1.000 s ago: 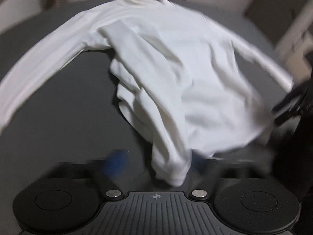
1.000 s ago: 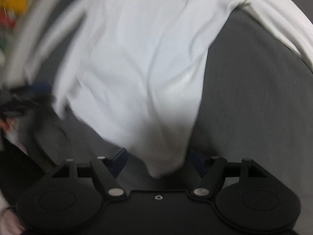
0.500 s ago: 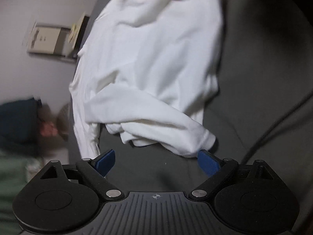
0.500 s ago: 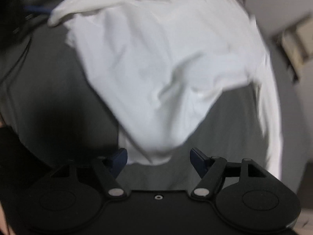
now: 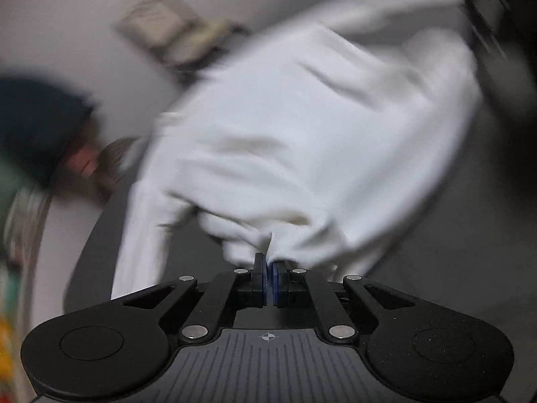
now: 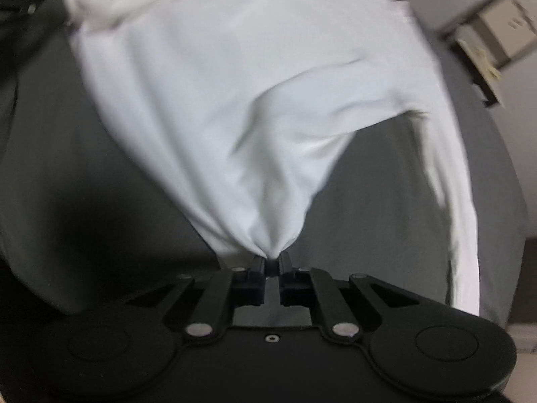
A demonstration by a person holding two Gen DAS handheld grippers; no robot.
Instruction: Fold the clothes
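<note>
A white long-sleeved shirt (image 5: 302,141) stretches away from me over a dark grey table (image 5: 453,252). My left gripper (image 5: 270,267) is shut on a bunched corner of the shirt's hem, its blue pads pressed together. In the right wrist view the same white shirt (image 6: 235,100) fans out from my right gripper (image 6: 271,260), which is shut on another gathered corner of the hem. One sleeve (image 6: 459,208) trails down the right side of the grey table (image 6: 369,218). Both views are blurred by motion.
A cardboard box (image 5: 167,30) sits by the pale wall beyond the table, also seen as a cardboard box (image 6: 496,30) at the upper right. A person in dark clothing (image 5: 37,124) is blurred at the left edge.
Both grippers stood open beside the shirt's hem half a second ago; now each has shut on a corner of it, and the cloth pulls taut toward the cameras.
</note>
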